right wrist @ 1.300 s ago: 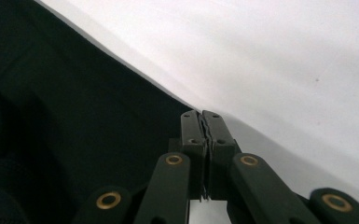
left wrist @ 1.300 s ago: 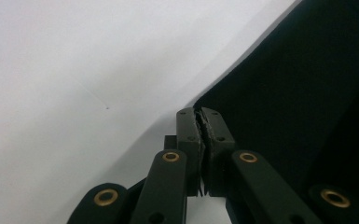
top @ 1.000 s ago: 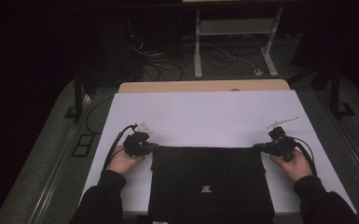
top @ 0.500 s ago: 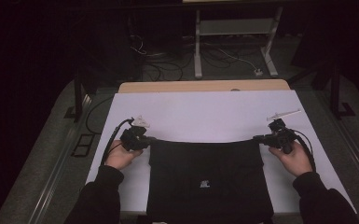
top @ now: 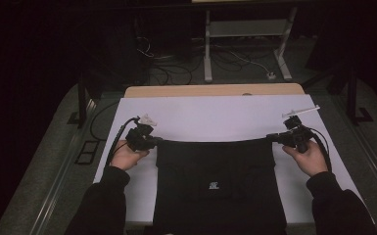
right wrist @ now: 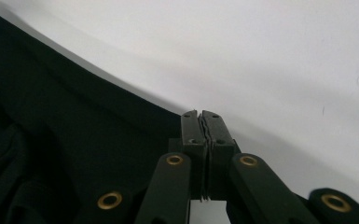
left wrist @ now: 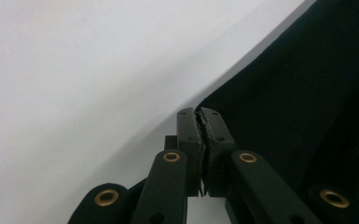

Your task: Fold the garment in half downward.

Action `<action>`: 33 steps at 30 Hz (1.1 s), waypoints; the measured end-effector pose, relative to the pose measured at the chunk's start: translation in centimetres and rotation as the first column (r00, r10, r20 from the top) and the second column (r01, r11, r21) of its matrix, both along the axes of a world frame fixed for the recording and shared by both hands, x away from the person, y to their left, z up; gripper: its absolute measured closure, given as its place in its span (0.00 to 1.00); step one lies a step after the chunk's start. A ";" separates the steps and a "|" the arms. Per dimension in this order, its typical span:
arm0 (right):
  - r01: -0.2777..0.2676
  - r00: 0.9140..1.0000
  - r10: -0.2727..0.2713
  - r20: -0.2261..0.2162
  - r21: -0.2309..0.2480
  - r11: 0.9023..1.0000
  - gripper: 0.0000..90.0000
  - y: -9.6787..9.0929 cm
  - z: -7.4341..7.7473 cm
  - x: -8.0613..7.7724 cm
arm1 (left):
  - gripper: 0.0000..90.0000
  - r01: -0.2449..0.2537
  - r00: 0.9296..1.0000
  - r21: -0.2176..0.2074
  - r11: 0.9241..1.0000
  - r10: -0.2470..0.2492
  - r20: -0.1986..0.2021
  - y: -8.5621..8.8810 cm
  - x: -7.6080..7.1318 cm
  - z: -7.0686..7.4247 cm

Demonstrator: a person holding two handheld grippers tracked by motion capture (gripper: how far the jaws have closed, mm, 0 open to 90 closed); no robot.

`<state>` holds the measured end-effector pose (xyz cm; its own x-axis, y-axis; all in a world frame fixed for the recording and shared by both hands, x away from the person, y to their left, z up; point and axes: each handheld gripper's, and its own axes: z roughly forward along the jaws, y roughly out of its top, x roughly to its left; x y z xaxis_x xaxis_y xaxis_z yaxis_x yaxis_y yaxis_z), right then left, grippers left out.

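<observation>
1. Two corner grips carry the risk: the left gripper (top: pixel 153 141) and the right gripper (top: pixel 276 138) are each clenched on a thin pinch of the black fabric garment (top: pixel 215 169), so uneven pulling could slip a corner free.
2. Its top edge is stretched taut between them, sagging slightly; the rest lies flat on the white table cover (top: pixel 215 115), with a small white logo (top: pixel 214 185).

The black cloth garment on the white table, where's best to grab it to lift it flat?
Take the black cloth garment by the two far corners of its top hem, one from each outer side. That edge runs straight and taut between the left tongs and right tongs, shut on those corners.
</observation>
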<state>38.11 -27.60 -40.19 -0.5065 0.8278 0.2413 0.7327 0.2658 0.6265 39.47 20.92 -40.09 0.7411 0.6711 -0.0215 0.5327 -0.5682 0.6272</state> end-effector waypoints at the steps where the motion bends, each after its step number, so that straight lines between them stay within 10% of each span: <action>1: 0.000 1.000 0.000 0.000 -0.001 1.000 0.97 0.0 0.1 0.2 | 0.96 -0.006 1.000 -0.001 1.000 0.006 0.001 0.0 0.1 0.1; 33: 0.071 0.997 -0.071 0.007 -0.003 0.997 0.97 -0.1 2.2 4.7 | 0.96 -0.108 0.994 -0.005 0.994 0.108 -0.016 0.0 4.5 3.9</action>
<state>42.84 -27.70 -37.97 -0.4479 0.8627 0.2348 0.7453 0.2153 0.6310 43.94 20.91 -36.23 0.6641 0.7468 -0.0361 0.6001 -0.5036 0.6214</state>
